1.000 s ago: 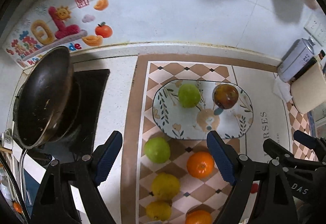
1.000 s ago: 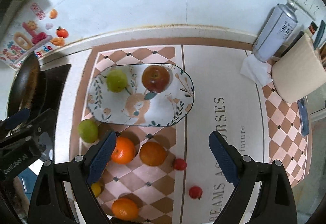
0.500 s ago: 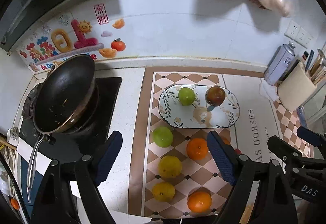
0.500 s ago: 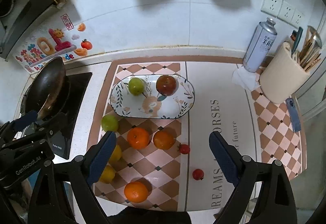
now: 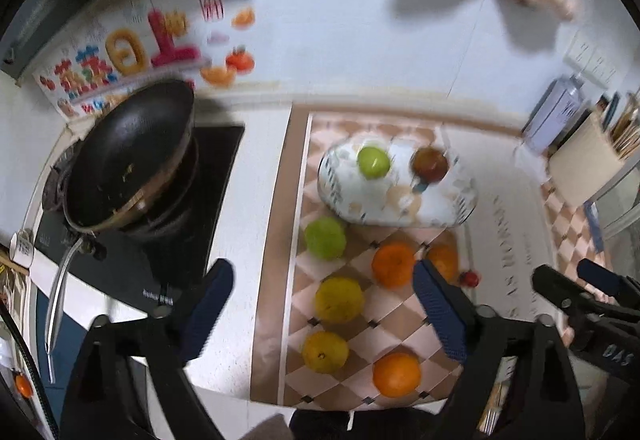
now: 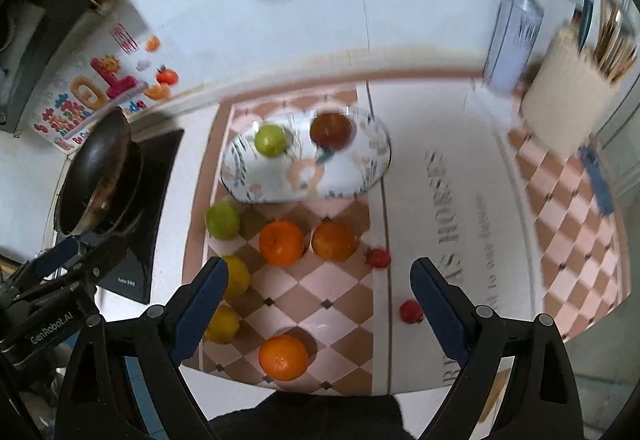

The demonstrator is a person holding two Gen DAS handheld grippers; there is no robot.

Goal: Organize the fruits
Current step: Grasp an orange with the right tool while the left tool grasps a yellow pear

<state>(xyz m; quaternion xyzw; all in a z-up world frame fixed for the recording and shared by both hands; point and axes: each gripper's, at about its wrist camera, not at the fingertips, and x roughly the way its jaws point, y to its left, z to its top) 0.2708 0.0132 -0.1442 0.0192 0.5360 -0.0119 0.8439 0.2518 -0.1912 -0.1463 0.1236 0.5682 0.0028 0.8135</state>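
The oval white plate with painted leaves [image 6: 240, 180] sits at the back of the checkered pink and brown mat [image 6: 332, 300]. It holds a round green fruit [image 6: 271, 140] and a dark red apple [image 6: 331, 131].

All the other fruit waits on the mat: another green fruit [image 6: 222, 220], three bright oranges [image 6: 281, 242], two yellow lemons [image 5: 339, 299] and two tiny red fruits [image 6: 378, 257].

You pulled both tools up and back a moment ago, and now you look down on nearly the whole counter. The view is blurry, so you are likely on the move.

Your left gripper [image 5: 320, 316] is wide apart and holds nothing. Your right gripper [image 6: 320, 304] is the same. I think you will pick your next fruit now. The black pan [image 5: 128, 156] sits off to the left.
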